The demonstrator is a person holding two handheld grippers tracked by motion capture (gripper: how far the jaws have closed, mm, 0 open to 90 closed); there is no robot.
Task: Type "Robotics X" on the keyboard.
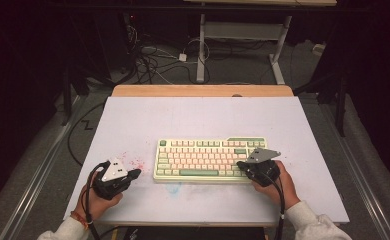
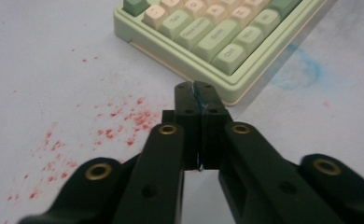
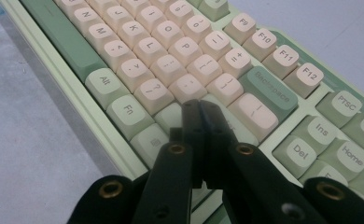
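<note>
On the white table top (image 1: 203,117), seen from the high view, a pale green keyboard (image 1: 210,159) with cream and green keys is laid flat, near the person's edge and slightly right of centre. Red speckles (image 2: 124,121) are noted on the table just left of the keyboard's near left corner, and a faint blue smudge (image 2: 301,70) is noted along its front edge. The left gripper (image 1: 135,173) is held just beside that left corner, apart from the keyboard, with its tips pointed toward it; in the left gripper view its jaws are seen pressed together, with nothing between them. The right gripper (image 1: 241,164) is held over the keyboard's right end; in the right gripper view its jaws are likewise seen closed and empty, with the tips set above the green keys just below the Backspace key (image 3: 272,89). Whether the tips touch a key cannot be told.
</note>
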